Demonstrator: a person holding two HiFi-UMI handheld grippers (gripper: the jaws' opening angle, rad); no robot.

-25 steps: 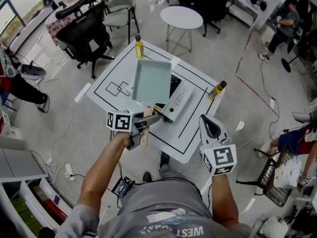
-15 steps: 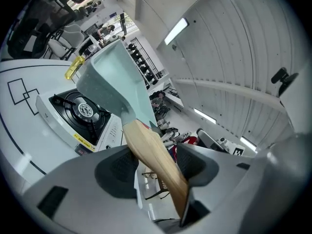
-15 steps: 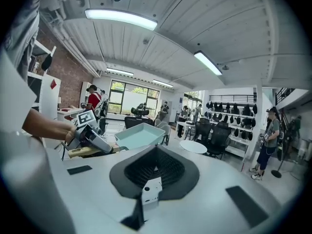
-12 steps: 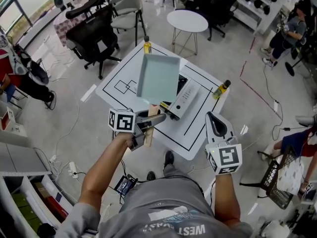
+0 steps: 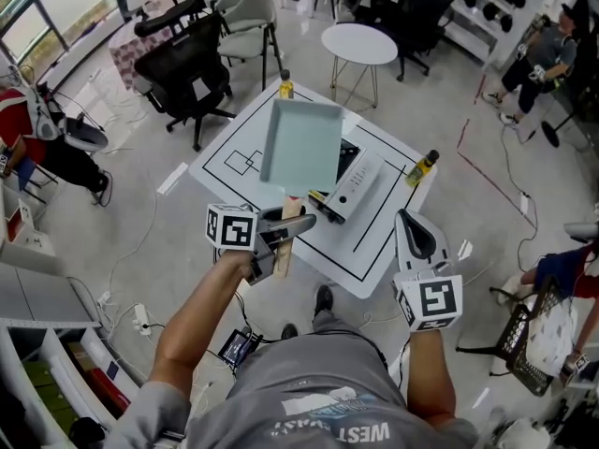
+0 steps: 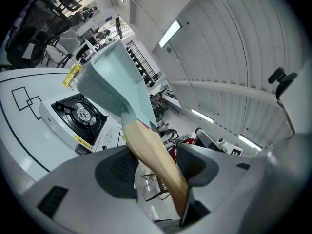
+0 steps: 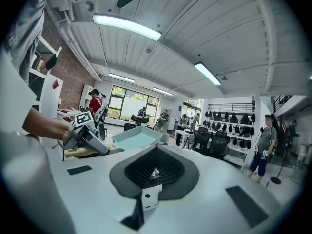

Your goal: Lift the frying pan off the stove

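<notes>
The frying pan (image 5: 299, 143) is square and pale teal with a wooden handle (image 5: 287, 234). It hangs in the air above the white single-burner stove (image 5: 354, 187), apart from it. My left gripper (image 5: 301, 221) is shut on the handle; in the left gripper view the handle (image 6: 151, 152) runs between both pads, with the pan (image 6: 112, 82) above the stove's burner (image 6: 80, 115). My right gripper (image 5: 417, 238) hovers at the table's near right corner, jaws together and holding nothing. The right gripper view shows the pan (image 7: 137, 137) and the left gripper (image 7: 90, 140) off to its left.
The stove stands on a white table (image 5: 234, 162) marked with black lines. A yellow bottle (image 5: 285, 88) stands at its far corner, another (image 5: 422, 167) at its right corner. Office chairs (image 5: 182, 64) and a round side table (image 5: 360, 43) stand beyond. People are around the room's edges.
The pan and my left gripper have risen a little farther from the stove. My right gripper has lifted too, still holding nothing.
</notes>
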